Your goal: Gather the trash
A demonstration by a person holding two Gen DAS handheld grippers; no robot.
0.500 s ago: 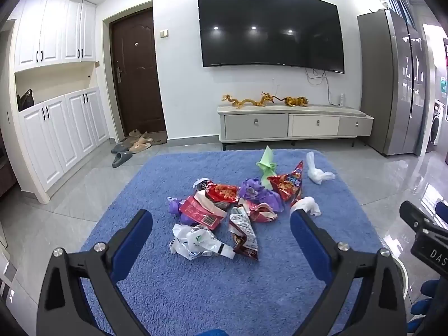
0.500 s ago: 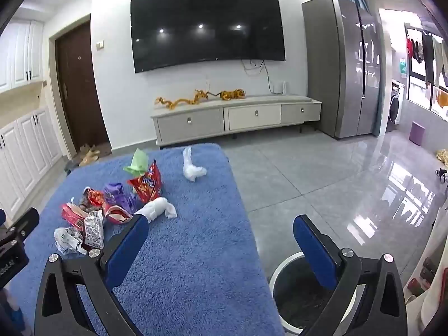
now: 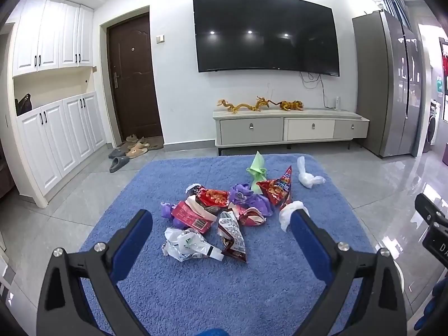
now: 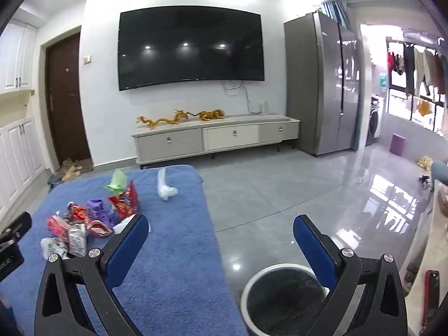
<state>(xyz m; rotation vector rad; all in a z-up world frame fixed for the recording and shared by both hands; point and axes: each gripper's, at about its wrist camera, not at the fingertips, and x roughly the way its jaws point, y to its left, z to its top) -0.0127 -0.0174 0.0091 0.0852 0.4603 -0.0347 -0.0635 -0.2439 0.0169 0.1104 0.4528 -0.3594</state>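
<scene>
Looking past my left tool [image 3: 221, 233], spread wide and empty, I see the trash pile [image 3: 224, 212] at frame centre on the blue worktop [image 3: 196, 288], one white wad half hidden behind a finger. My right tool [image 4: 221, 235], equally wide and empty, cuts off the bin [image 4: 280, 294] at lower right. Nothing has shifted since the earlier frame.

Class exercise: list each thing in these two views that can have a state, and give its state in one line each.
left gripper: open, holding nothing.
right gripper: open, holding nothing.
trash bin: open-topped, standing on the floor beside the rug.
television: off.
front door: shut.
cabinet drawers: shut.
</scene>
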